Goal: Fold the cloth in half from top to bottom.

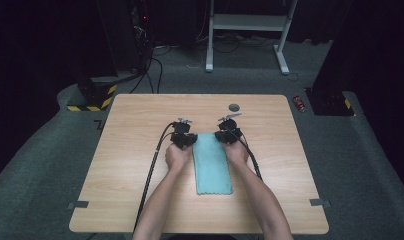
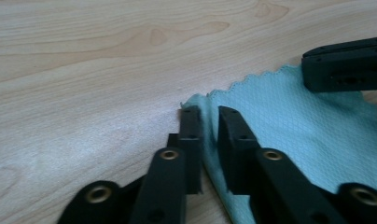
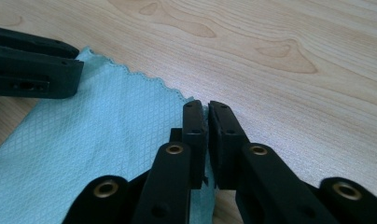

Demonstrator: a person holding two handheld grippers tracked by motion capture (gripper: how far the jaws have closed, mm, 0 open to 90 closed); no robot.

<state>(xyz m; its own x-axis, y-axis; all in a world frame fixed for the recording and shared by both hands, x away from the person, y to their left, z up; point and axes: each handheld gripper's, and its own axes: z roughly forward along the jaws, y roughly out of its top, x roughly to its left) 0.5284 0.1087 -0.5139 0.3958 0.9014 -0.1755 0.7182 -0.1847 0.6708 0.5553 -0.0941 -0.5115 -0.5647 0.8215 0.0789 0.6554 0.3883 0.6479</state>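
One teal cloth (image 1: 213,163) lies folded mid-surface (image 1: 130,150). The left gripper (image 2: 209,122) is clamped on its 11 o'clock corner, the right gripper (image 3: 207,117) on its 1 o'clock corner. The high view adds one grey disc (image 1: 234,107) at 12 o'clock, well apart.

A rectangular light wooden table (image 1: 140,190) with rounded corners carries a folded teal microfibre cloth (image 1: 212,165), lying lengthwise near the middle, its short end towards the near edge. A small round grey disc (image 1: 234,107) sits close to the far edge.
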